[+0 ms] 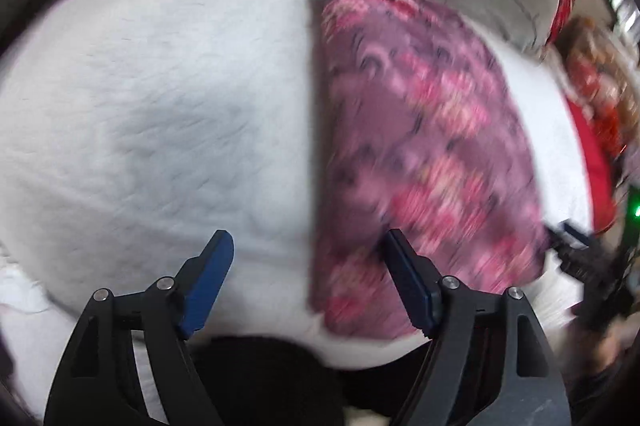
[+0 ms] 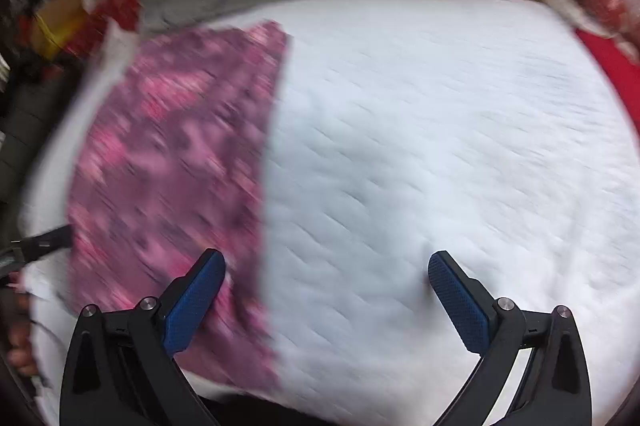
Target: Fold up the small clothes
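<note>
On the white quilted bed: a folded purple-pink garment (blurred).
Left tongs and right tongs both gape, released, holding nothing.

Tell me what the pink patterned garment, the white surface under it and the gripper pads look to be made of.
Pink patterned garment: thin woven or knit fabric, matte; it lies flat with a limp, crisp edge, though blur hides the weave.
White surface: quilted textile, probably a mattress pad; stitched ripples, soft matte look.
Gripper pads: blue rubbery or plastic facing, with a fine dimpled texture.
</note>
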